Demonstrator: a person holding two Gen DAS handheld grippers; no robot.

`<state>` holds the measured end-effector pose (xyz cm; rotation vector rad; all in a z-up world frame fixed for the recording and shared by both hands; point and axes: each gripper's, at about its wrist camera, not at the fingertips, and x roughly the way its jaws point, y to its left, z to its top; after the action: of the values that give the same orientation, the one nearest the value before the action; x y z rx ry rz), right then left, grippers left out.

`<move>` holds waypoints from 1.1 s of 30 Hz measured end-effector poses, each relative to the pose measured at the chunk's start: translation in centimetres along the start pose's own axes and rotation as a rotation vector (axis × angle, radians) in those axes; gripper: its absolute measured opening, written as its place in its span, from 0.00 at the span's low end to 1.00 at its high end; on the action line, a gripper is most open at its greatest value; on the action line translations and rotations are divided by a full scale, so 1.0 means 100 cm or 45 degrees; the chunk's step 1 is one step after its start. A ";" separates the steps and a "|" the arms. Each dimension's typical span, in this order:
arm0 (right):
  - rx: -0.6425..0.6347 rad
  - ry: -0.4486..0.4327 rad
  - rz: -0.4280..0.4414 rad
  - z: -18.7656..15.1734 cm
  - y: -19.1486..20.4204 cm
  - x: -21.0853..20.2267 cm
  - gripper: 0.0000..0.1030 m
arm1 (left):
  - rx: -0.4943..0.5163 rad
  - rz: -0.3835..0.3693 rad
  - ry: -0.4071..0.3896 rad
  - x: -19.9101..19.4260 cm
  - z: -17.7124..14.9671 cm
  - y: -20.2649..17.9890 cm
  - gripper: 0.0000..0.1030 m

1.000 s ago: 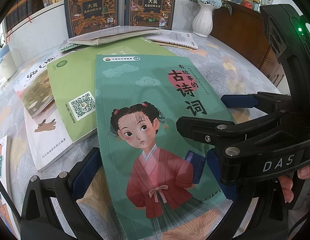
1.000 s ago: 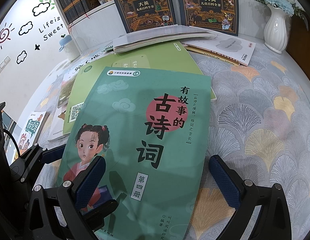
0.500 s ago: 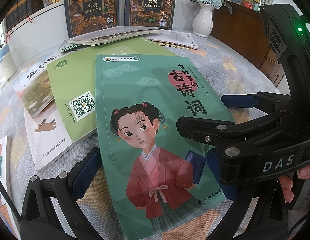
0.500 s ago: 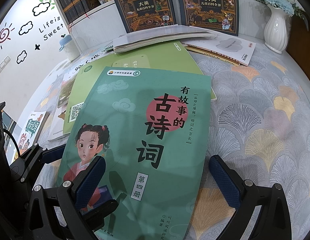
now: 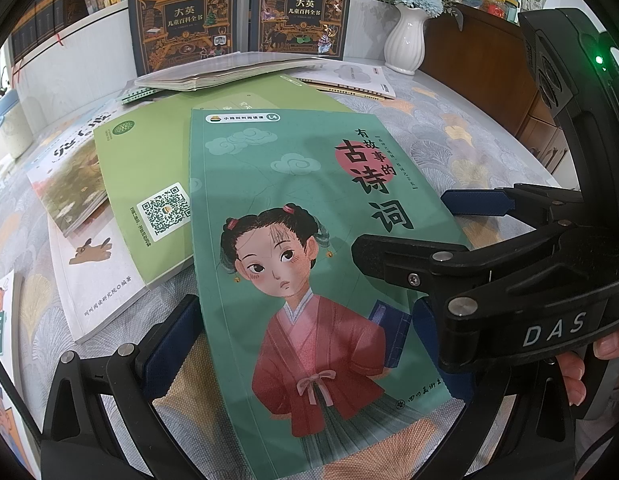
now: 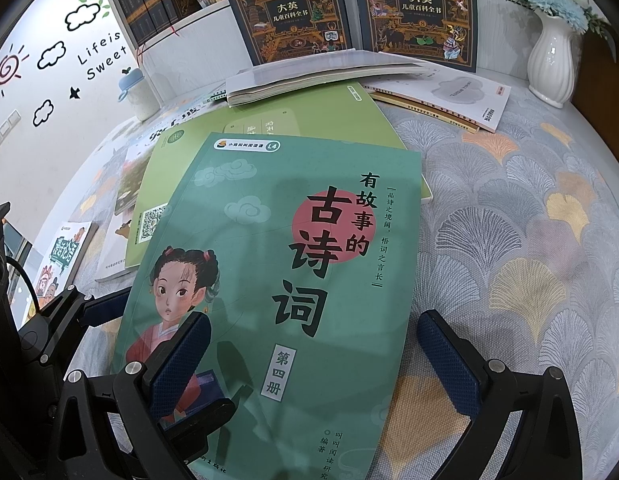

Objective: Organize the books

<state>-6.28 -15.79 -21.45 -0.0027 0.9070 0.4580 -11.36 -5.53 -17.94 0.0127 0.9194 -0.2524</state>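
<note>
A teal book (image 5: pixel 301 200) with a girl in red on its cover lies flat on the patterned tablecloth, overlapping a light green book (image 5: pixel 149 160). My left gripper (image 5: pixel 301 336) is open, its blue pads on either side of the teal book's near end. From the right, my right gripper (image 5: pixel 405 224) reaches over the same book, open. In the right wrist view the teal book (image 6: pixel 309 240) lies between the wide-open fingers of the right gripper (image 6: pixel 313 356). One of the left gripper's fingers (image 6: pixel 105 306) shows at the book's left edge.
A white rabbit book (image 5: pixel 93 280) lies under the green one. Two dark encyclopedias (image 5: pixel 181 12) stand against the shelf behind an open paperback (image 5: pixel 213 74) and white booklets (image 5: pixel 349 80). A white vase (image 5: pixel 409 36) and wooden cabinet (image 5: pixel 489 72) are right; a lidded cup (image 6: pixel 139 92) left.
</note>
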 end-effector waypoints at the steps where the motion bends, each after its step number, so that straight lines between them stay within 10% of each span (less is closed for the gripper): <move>1: 0.000 0.000 0.000 0.000 0.000 0.000 1.00 | 0.000 0.000 0.000 0.000 0.000 0.000 1.00; 23: -0.010 0.013 0.016 -0.001 -0.001 -0.001 1.00 | 0.001 0.001 0.001 0.000 0.000 -0.001 1.00; 28: 0.082 0.055 0.270 -0.004 -0.028 -0.014 0.97 | 0.000 0.001 0.002 0.000 0.000 -0.001 1.00; 33: 0.151 0.141 0.496 -0.010 -0.067 -0.020 0.65 | 0.002 0.003 0.002 -0.005 -0.006 -0.001 1.00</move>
<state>-5.55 -22.81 -21.82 0.2629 1.0464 0.7711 -12.16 -5.47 -17.86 0.0156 0.9205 -0.2506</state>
